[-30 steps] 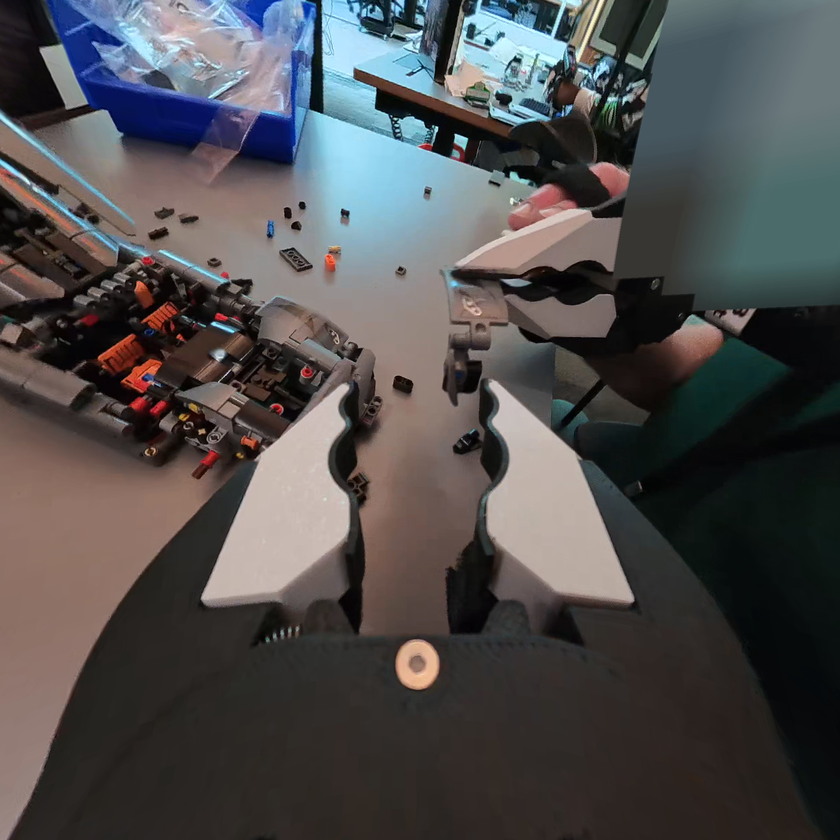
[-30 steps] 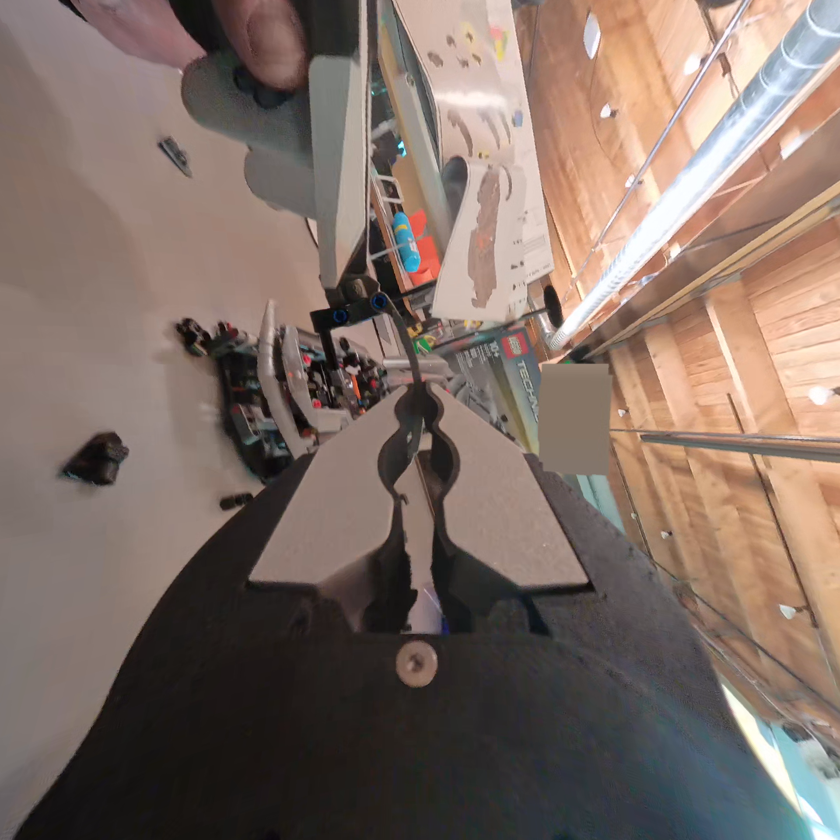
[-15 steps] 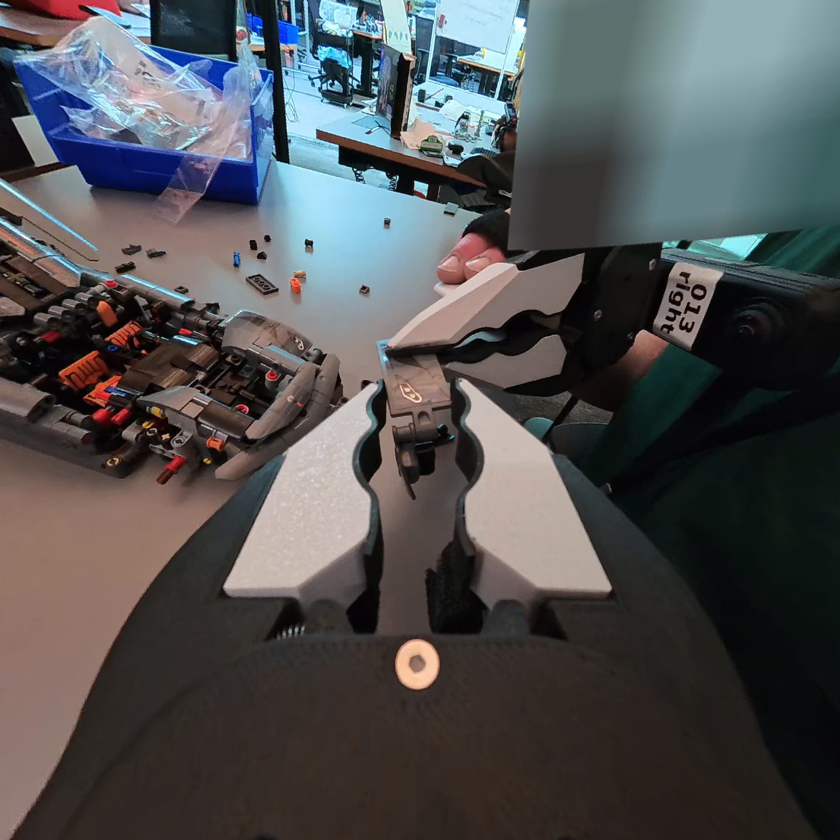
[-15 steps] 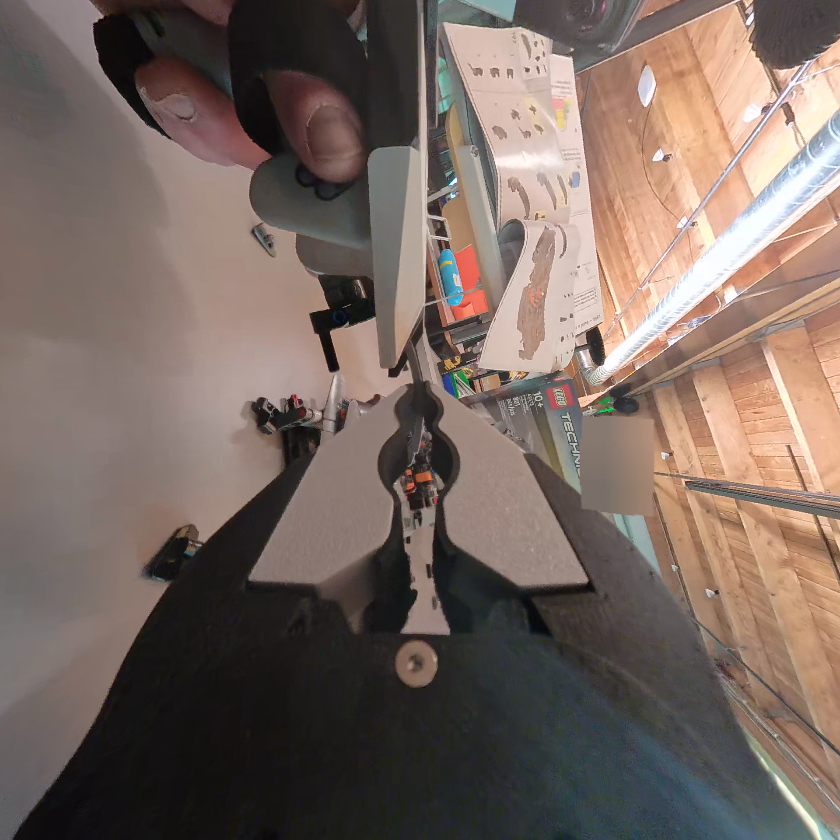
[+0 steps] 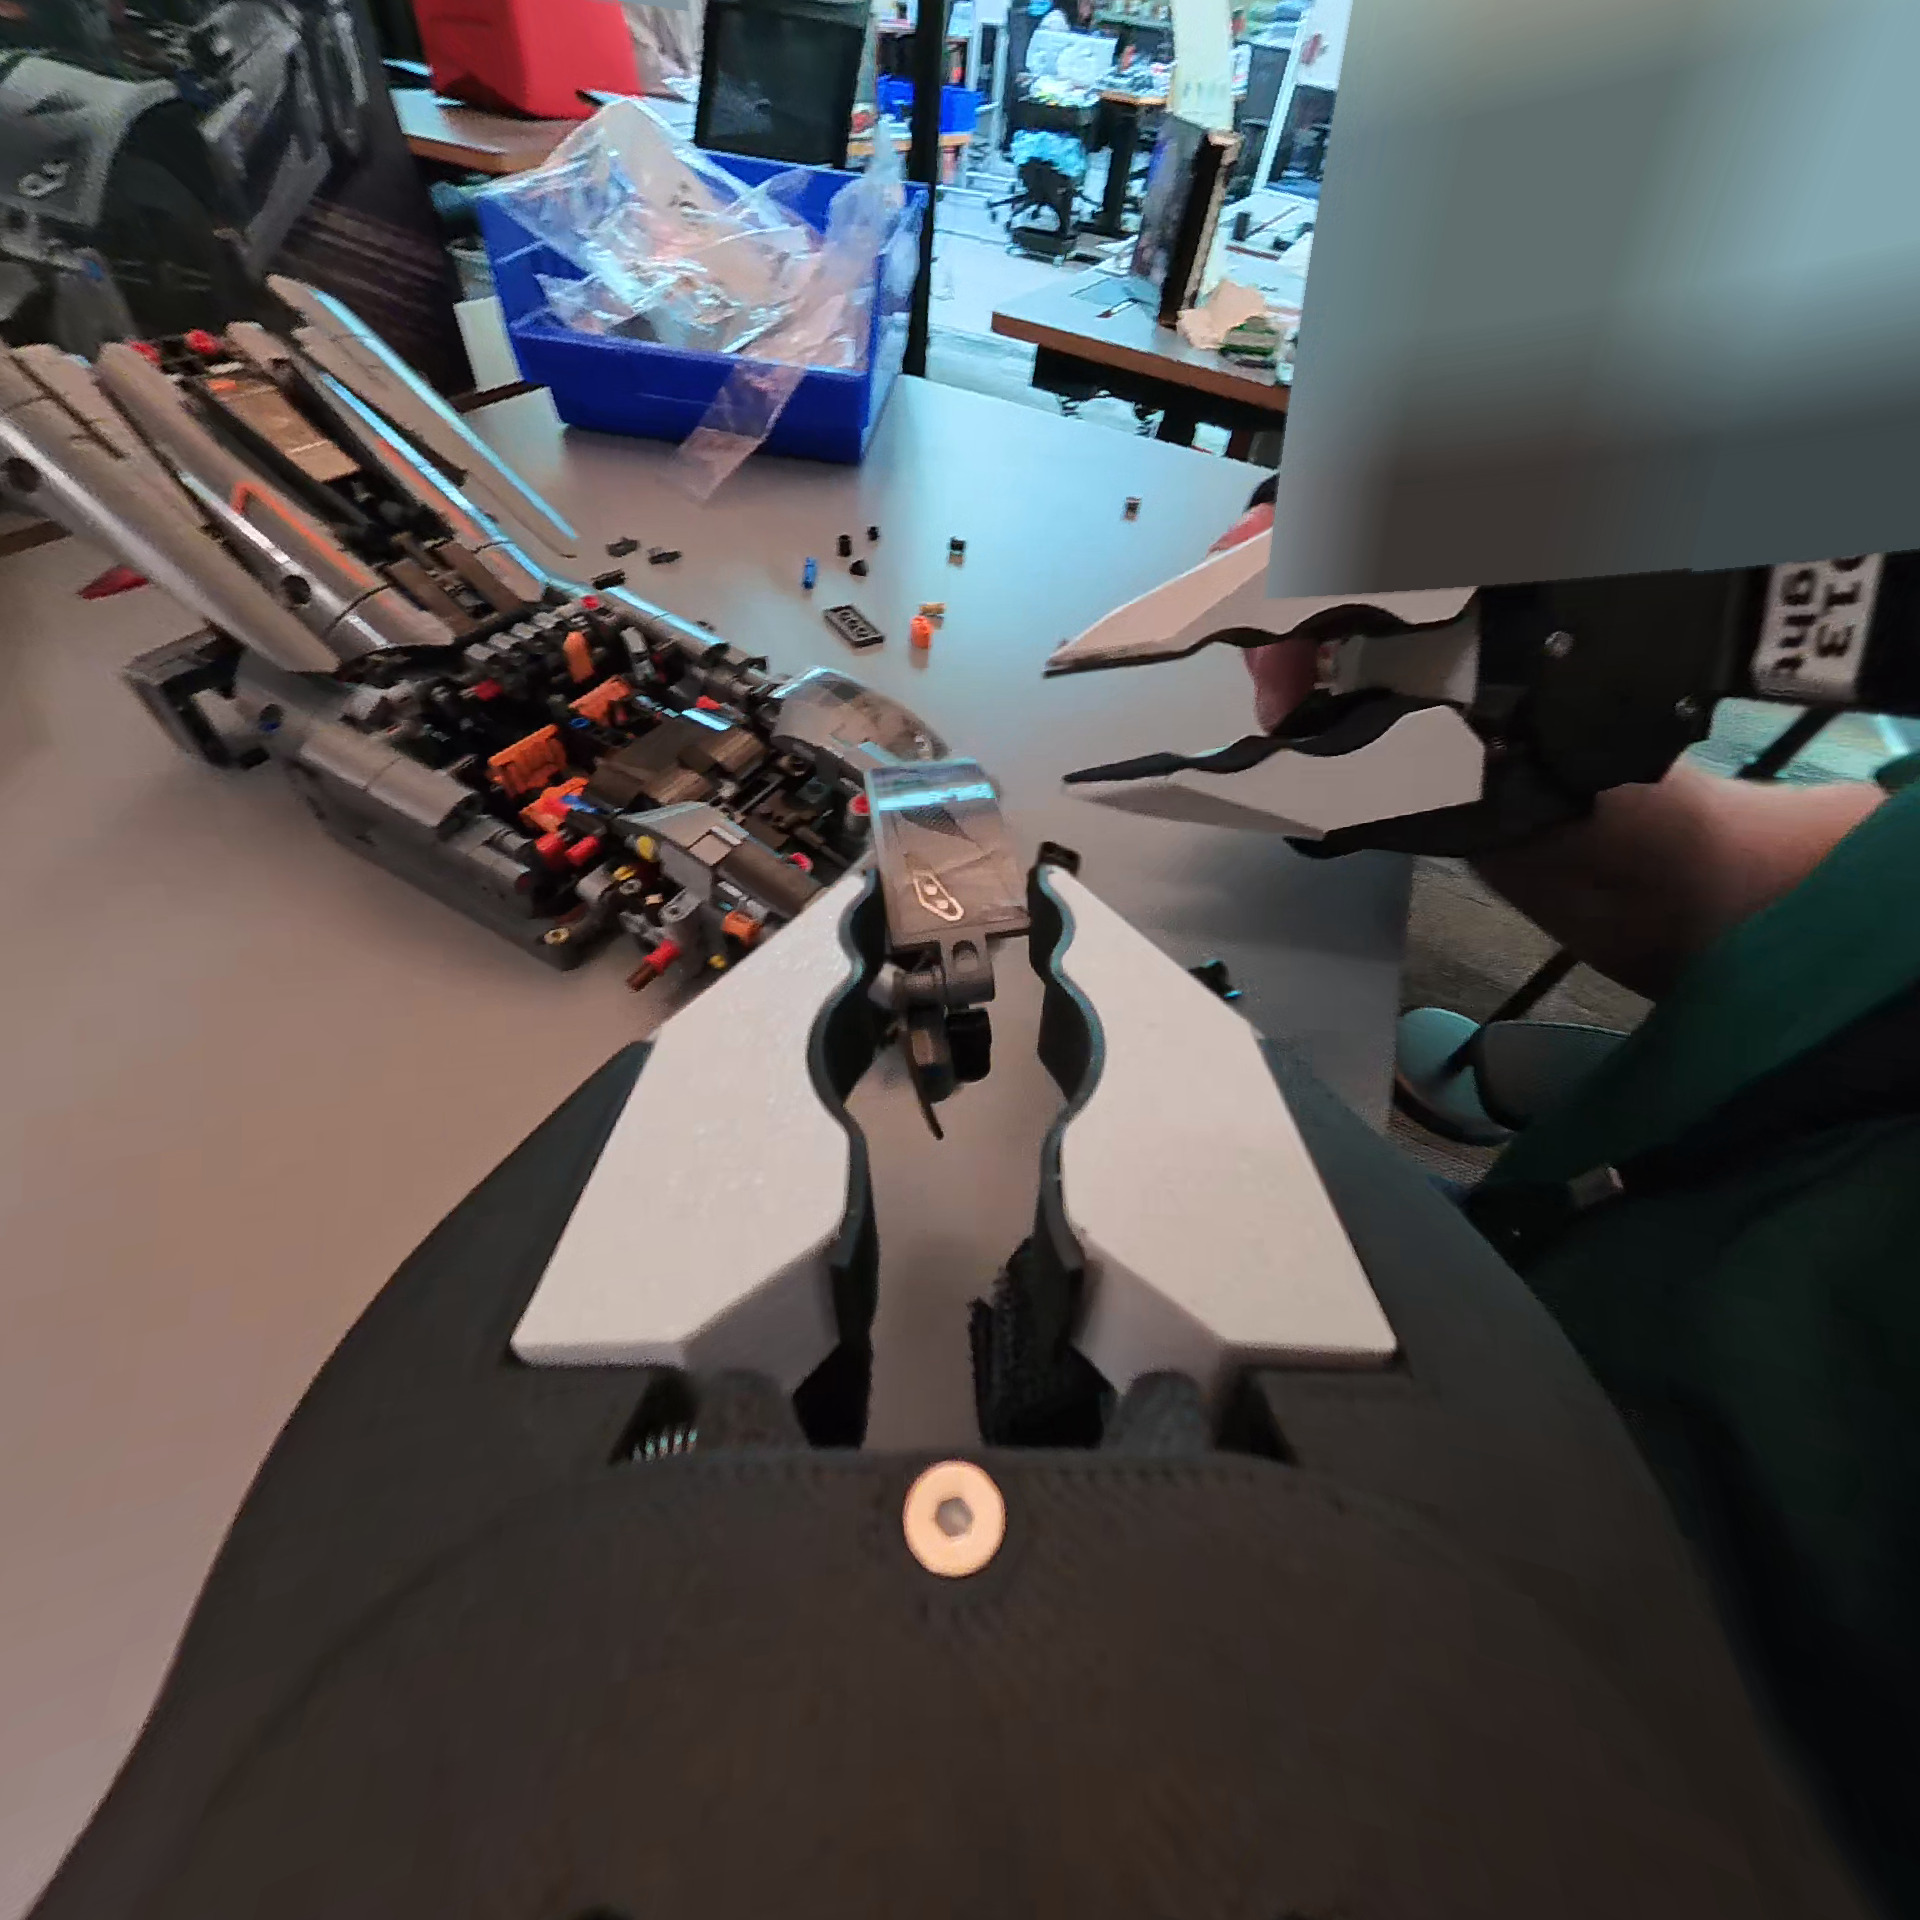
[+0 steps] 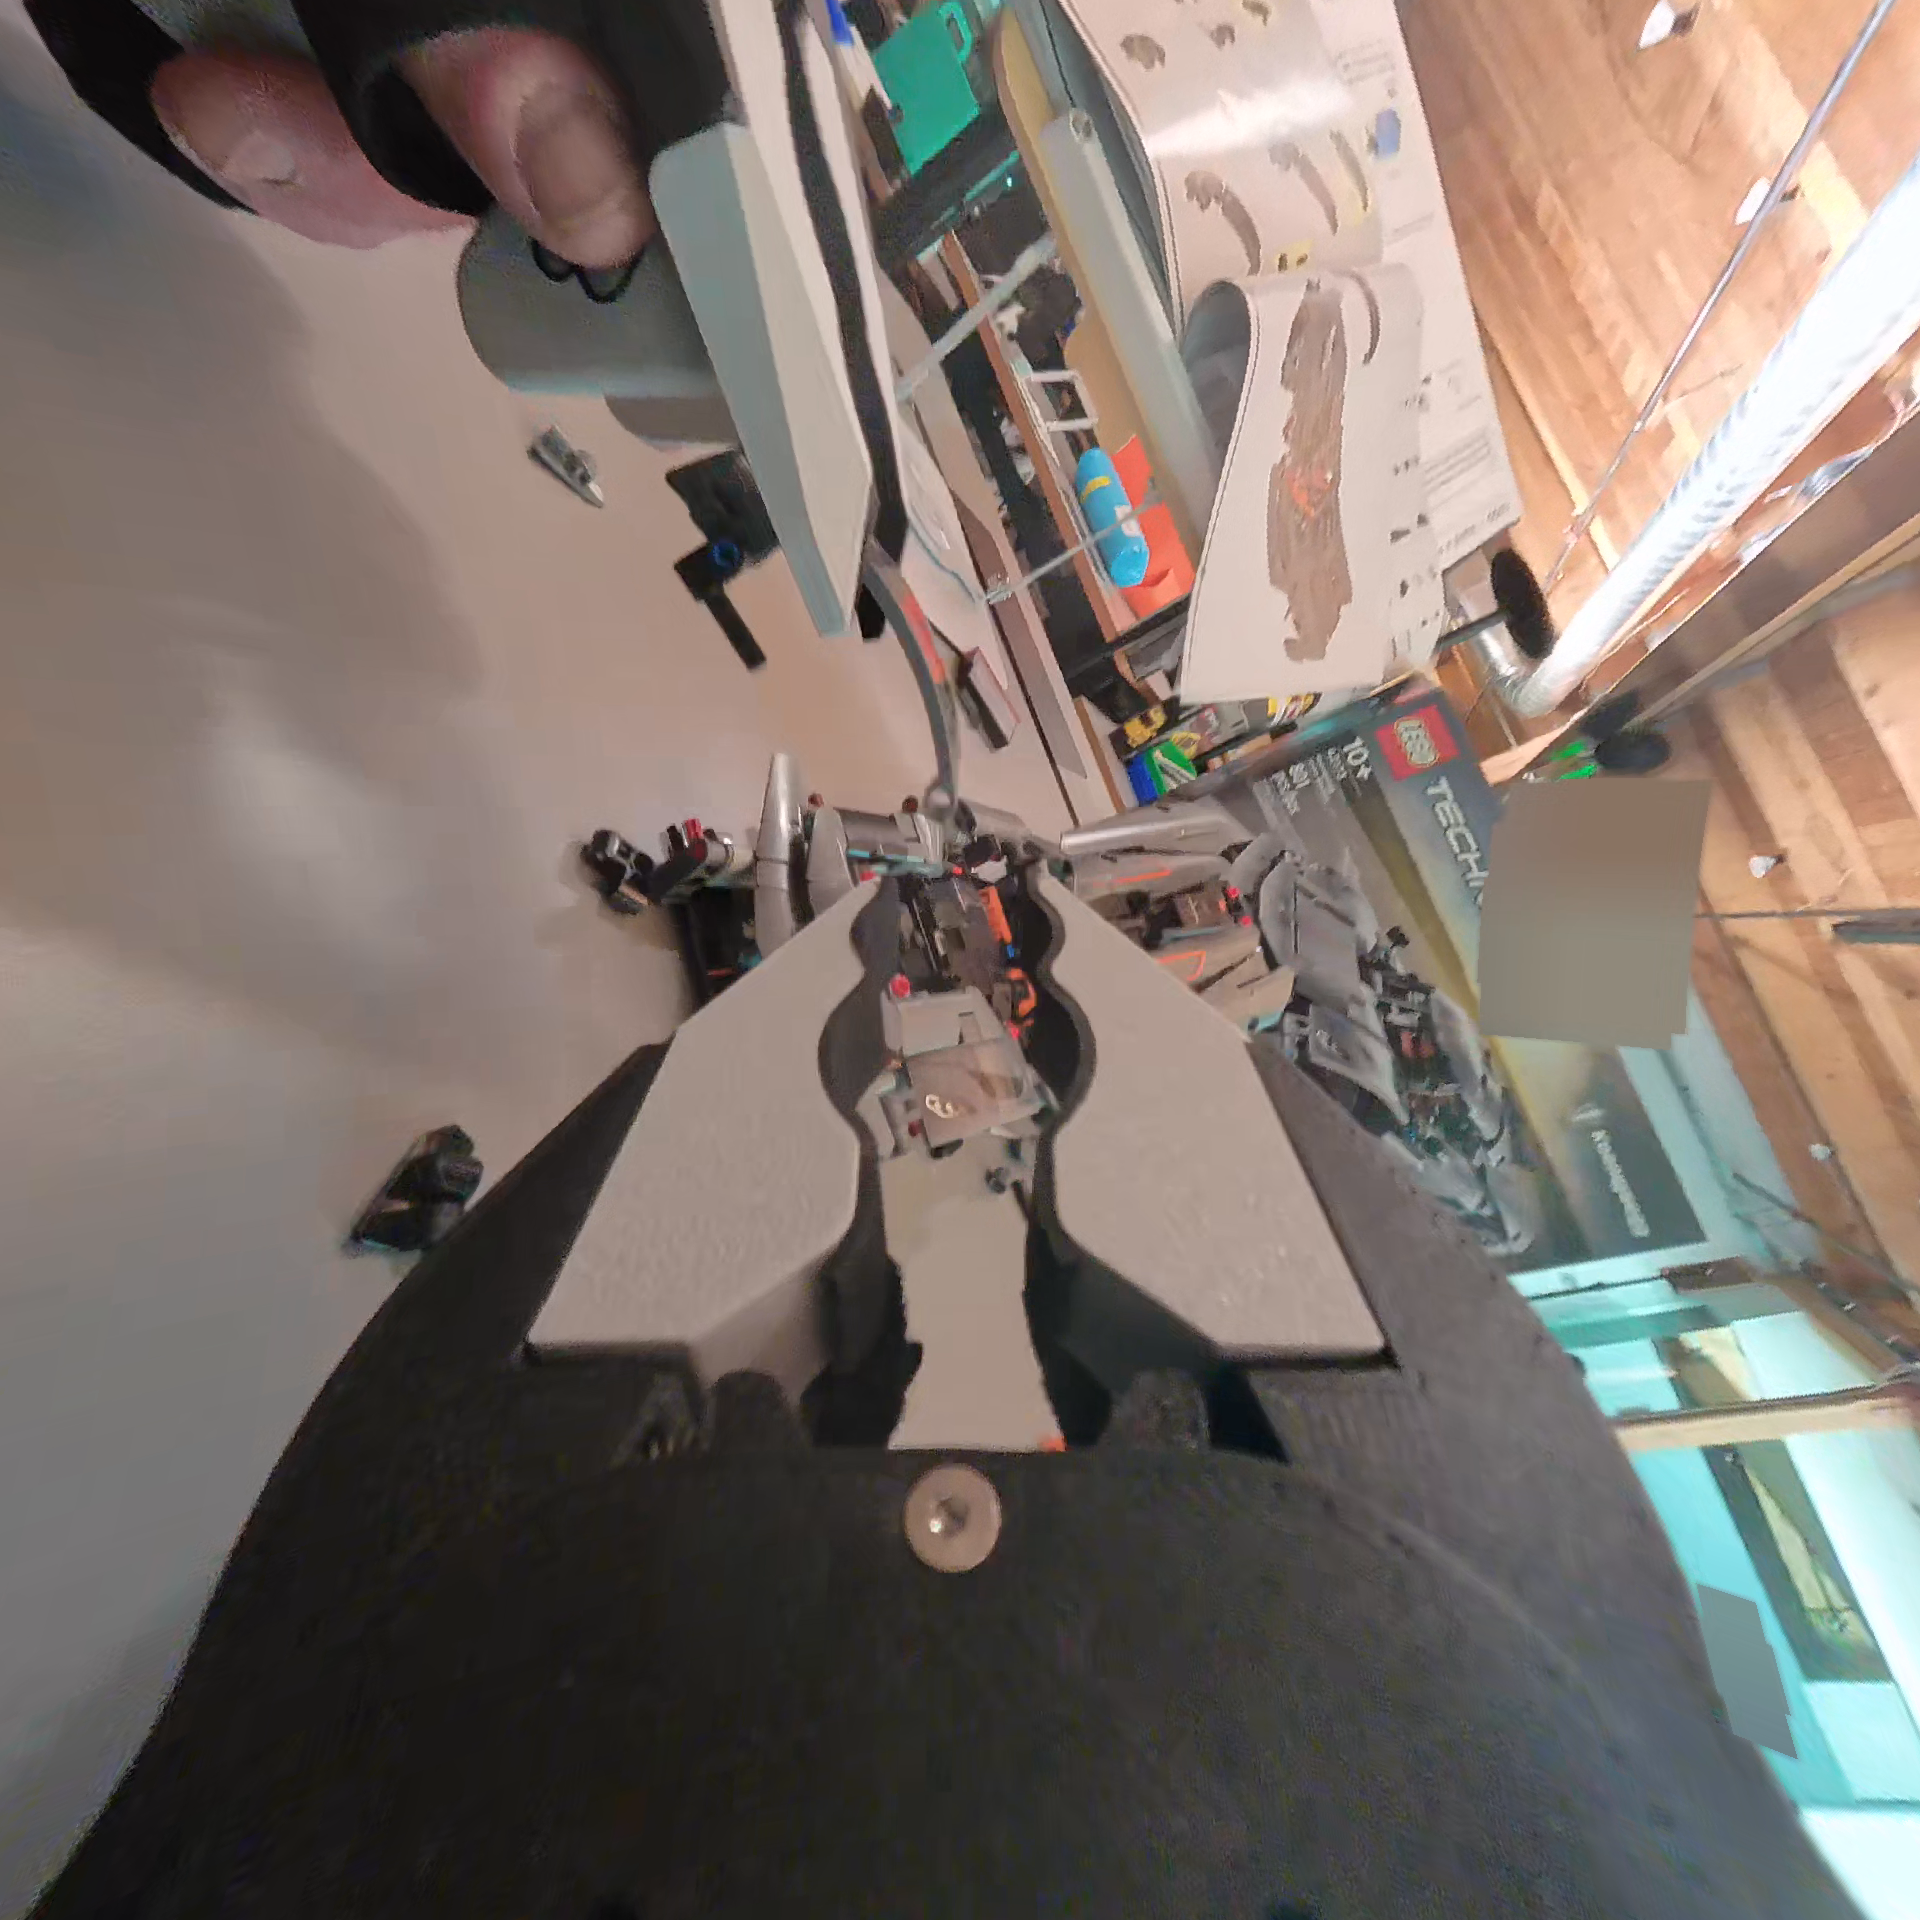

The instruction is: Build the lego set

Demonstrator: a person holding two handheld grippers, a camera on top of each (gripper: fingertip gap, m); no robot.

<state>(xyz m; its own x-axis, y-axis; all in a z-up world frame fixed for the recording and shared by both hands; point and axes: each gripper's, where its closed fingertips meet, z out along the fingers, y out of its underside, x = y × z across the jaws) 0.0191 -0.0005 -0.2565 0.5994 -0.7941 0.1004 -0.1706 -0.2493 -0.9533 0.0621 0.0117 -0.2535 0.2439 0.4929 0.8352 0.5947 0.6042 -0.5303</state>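
A dark grey Lego panel piece [image 5: 940, 852] with a black hinge part under it sits between my left gripper's fingertips. My left gripper [image 5: 951, 883] is shut on it and holds it above the table, just right of the grey and orange Lego car model [image 5: 520, 748]. My right gripper [image 5: 1055, 717] is open and empty, a little to the right of the panel and apart from it. In the right wrist view my right gripper [image 6: 956, 883] is open, with the car model [image 6: 790, 862] behind it. The left gripper's finger [image 6: 779, 364] and the panel, edge-on [image 6: 925, 675], show above.
A blue bin [image 5: 707, 384] with clear plastic bags stands at the back of the grey table [image 5: 260, 1039]. Several small loose parts [image 5: 857, 623] lie between the bin and the car. An instruction booklet [image 6: 1330, 312] and the set's box [image 6: 1403, 852] stand behind. A black part [image 6: 416, 1184] lies nearby. My right fingertips sit around 5 cm from my left ones.
My right gripper brought the panel between the left fingers, then opened and drew back. My left gripper closed on the panel and now holds it alone.
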